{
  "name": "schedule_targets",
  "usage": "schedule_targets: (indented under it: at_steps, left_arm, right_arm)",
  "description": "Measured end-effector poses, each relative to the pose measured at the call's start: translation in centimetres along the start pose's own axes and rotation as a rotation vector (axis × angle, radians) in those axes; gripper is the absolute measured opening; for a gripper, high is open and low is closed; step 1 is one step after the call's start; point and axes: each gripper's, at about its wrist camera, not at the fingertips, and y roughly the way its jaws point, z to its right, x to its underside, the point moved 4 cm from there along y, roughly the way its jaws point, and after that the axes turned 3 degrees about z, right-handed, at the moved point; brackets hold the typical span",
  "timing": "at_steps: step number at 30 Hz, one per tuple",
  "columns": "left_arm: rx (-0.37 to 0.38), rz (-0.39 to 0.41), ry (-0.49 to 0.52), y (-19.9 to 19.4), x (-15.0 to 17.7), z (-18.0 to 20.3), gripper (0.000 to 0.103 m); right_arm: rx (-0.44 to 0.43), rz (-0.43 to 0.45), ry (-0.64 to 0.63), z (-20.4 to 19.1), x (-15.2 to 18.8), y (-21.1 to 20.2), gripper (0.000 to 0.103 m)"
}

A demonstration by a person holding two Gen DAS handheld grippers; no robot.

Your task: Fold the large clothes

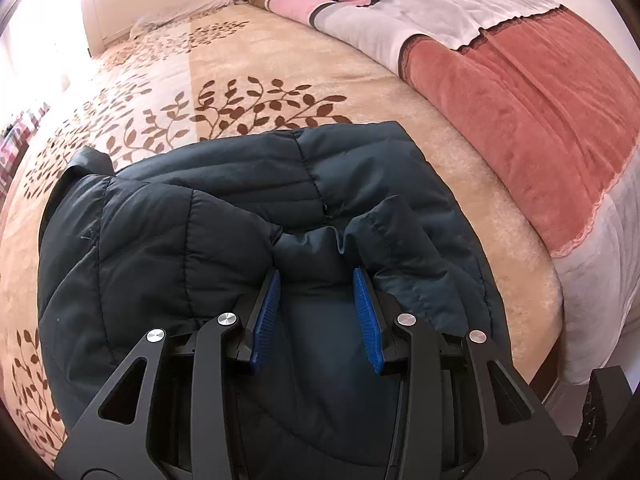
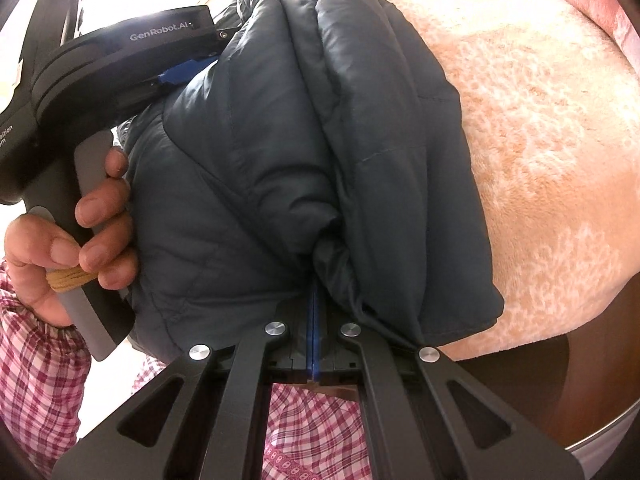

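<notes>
While both tongs grip jacket [image 1: 200, 216], left tongs [image 1: 316, 280] half-wide on padding, right tongs [image 2: 314, 296] pinched tight.

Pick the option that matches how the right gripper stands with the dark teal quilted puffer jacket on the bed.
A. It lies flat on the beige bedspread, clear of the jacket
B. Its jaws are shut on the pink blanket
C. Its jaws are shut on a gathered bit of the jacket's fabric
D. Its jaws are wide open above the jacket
C: the right gripper has its blue pads pressed together, with a bunch of the dark teal quilted puffer jacket pinched at their tips.
</notes>
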Motion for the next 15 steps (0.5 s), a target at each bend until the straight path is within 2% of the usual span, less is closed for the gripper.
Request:
schedule_targets:
  at_steps: [15]
  left_arm:
    - [0.001,0.039,0.001,-0.07,0.3,-0.07,0.038]
  right_arm:
    - [0.005,-0.012,-0.01,0.15,-0.02,0.12,0.0]
